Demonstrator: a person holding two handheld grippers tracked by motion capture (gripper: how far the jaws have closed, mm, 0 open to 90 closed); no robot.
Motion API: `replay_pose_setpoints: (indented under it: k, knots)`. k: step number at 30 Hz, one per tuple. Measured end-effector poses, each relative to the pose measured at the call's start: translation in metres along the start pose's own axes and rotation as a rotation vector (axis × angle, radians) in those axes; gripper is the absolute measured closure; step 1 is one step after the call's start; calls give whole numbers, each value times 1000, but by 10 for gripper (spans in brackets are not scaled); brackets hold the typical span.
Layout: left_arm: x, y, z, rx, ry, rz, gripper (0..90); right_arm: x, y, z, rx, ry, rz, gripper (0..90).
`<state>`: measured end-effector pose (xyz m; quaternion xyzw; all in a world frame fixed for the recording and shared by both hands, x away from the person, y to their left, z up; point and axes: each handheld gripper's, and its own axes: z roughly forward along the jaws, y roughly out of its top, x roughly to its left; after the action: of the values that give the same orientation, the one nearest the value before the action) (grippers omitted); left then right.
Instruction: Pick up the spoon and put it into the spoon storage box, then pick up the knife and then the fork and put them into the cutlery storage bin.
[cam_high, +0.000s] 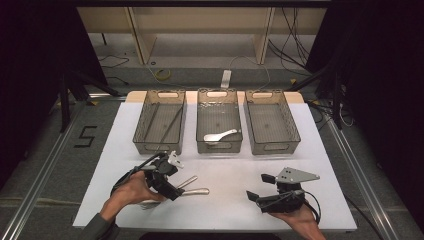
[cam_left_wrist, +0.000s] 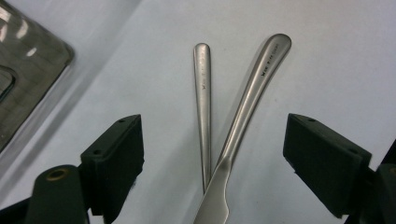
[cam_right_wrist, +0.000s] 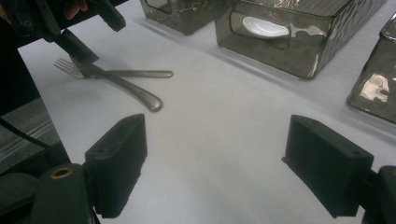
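A metal fork (cam_high: 187, 182) and a metal knife (cam_high: 196, 191) lie crossed on the white table cover, near its front left. In the left gripper view the fork's slim handle (cam_left_wrist: 202, 102) and the knife's wider handle (cam_left_wrist: 256, 86) lie between the wide-apart jaws, which touch neither. My left gripper (cam_high: 172, 180) (cam_left_wrist: 212, 154) is open, low over the crossing. The right gripper view shows the fork's tines (cam_right_wrist: 65, 66), the knife's handle (cam_right_wrist: 135, 93) and the left gripper (cam_right_wrist: 93, 35) above them. My right gripper (cam_high: 259, 186) (cam_right_wrist: 215, 158) stands open at the front right, with nothing between its jaws.
Three smoky clear trays stand in a row at the back. The left tray (cam_high: 159, 148) holds dark chopsticks (cam_high: 170, 122), the middle tray (cam_high: 220, 148) holds a white spoon (cam_high: 220, 135) (cam_right_wrist: 264, 25), and the right tray (cam_high: 274, 148) holds nothing. White cover (cam_high: 225, 170) lies between trays and grippers.
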<state>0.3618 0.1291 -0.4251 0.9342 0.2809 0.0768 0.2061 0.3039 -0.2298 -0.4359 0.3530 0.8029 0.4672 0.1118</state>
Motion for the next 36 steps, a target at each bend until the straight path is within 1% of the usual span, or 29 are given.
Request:
replay_pose_setpoints:
  k: [3, 4, 11, 14, 20, 21, 23, 25, 26, 28, 30, 32, 33, 36]
  knots:
    - [-2, -1, 2, 13, 9, 11, 199, 0, 0, 0, 1, 0, 0, 217]
    - [-4, -1, 3, 24, 14, 19, 199, 0, 0, 0, 2, 0, 0, 217]
    - [-4, -3, 7, 46, 15, 22, 203, 0, 0, 0, 2, 1, 0, 217]
    - [-4, -3, 9, 57, 24, 33, 205, 0, 0, 1, 3, 1, -1, 217]
    - [-6, -4, 13, 83, 27, 48, 211, -1, -1, 0, 0, 1, 0, 217]
    - [-6, -4, 14, 82, 27, 43, 212, -1, 0, 0, 2, 0, -1, 217]
    - [-7, -4, 15, 89, 29, 50, 217, 0, 0, 0, 6, 2, -2, 217]
    - [-8, -5, 18, 106, 39, 62, 220, 1, 0, 1, 7, 1, -10, 217]
    - [-7, -6, 18, 115, 42, 70, 223, 1, 0, 1, 7, 0, -9, 217]
    - [-8, -6, 19, 116, 39, 67, 233, 1, 0, 1, 10, 0, -11, 217]
    - [-8, -6, 20, 124, 39, 77, 243, 1, 0, 1, 12, -1, -12, 217]
    - [-9, -6, 21, 125, 37, 78, 258, 1, 0, 1, 12, -1, -16, 217]
    - [-10, -7, 23, 137, 41, 92, 268, 1, 0, 1, 12, -1, -16, 218]
    - [-10, -8, 28, 153, 51, 97, 297, 1, 0, 1, 15, -2, -17, 218]
